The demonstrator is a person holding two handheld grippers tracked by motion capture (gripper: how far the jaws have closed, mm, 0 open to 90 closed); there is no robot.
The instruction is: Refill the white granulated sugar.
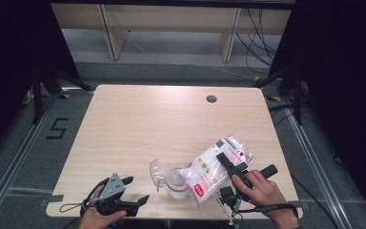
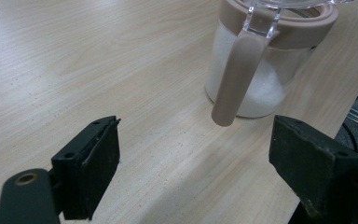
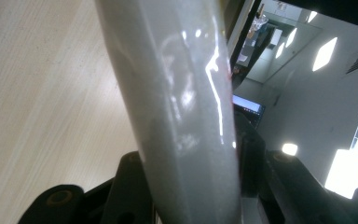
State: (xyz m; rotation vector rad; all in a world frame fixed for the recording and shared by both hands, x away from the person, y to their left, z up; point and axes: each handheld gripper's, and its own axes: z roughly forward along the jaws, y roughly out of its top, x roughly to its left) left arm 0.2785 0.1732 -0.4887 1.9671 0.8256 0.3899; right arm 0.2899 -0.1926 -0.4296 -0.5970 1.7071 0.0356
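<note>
A clear jar (image 1: pixel 176 184) with a beige rim stands near the table's front edge, partly full of white grains, its clear lid (image 1: pixel 156 173) flipped open to the left. Over its right side leans a plastic bag (image 1: pixel 215 168) of white grains with red print, mouth end low at the jar. My right gripper (image 1: pixel 230 165) is shut on the bag's upper part; in the right gripper view the bag (image 3: pixel 186 116) is squeezed between the jaws. My left gripper (image 1: pixel 137 189) rests open at the front left, empty. Ahead of it, in the left gripper view, are the jar (image 2: pixel 265 84) and its beige clasp (image 2: pixel 235 79).
The wooden table (image 1: pixel 147 124) has a round cable hole (image 1: pixel 211 98) at the back right. Both hands sit close to the front edge. Beyond the table are a pale shelf unit (image 1: pixel 171 28) and loose cables on the floor.
</note>
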